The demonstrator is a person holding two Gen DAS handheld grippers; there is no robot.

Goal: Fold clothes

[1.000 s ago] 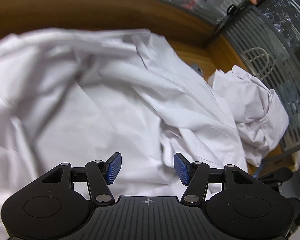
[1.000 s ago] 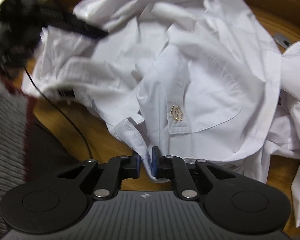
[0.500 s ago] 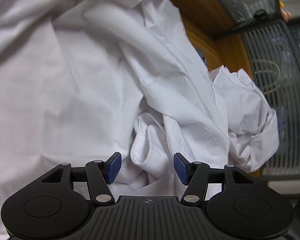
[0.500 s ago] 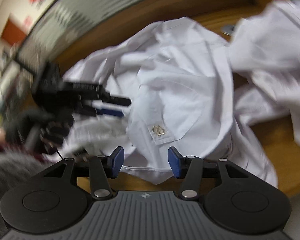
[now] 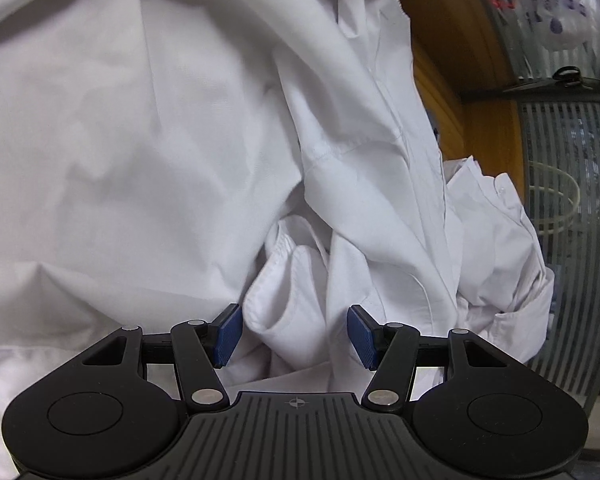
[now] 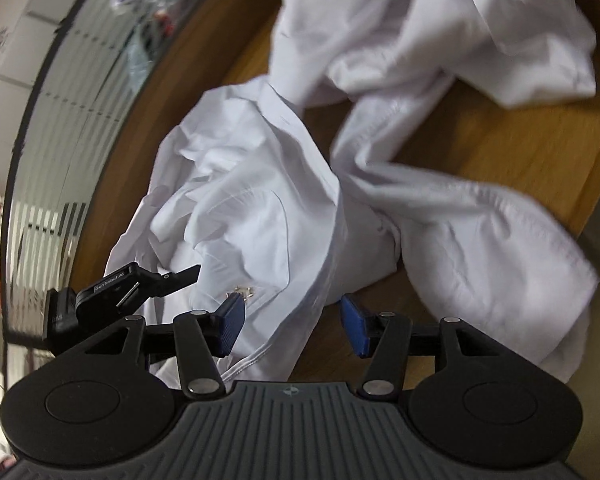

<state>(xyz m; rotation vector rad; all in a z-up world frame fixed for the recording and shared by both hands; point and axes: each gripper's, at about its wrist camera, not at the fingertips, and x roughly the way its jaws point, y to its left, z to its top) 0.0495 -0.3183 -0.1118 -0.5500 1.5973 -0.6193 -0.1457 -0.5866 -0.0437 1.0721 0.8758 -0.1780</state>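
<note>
Having let go of the shirt (image 6: 260, 208) hem pinched a second ago, right tongs (image 6: 290, 326) gaping over it, left tongs (image 5: 294, 334) open around a cuff; shirt crumpled on desk (image 6: 500, 148), unfolded.

Each gripper is black plastic. The left gripper (image 5: 295, 335) has a ribbed grey-black deck with a small crosshair mark behind the fingers, and a round housing with a disc recess to either side. Two linkage bars with silver rivets at their pivots carry blue ribbed pads (image 5: 227, 335). The right gripper (image 6: 290, 330) is built the same. Left of its fingers, the other unit's body bears white "GenRobot.AI" lettering (image 6: 110, 282).
</note>
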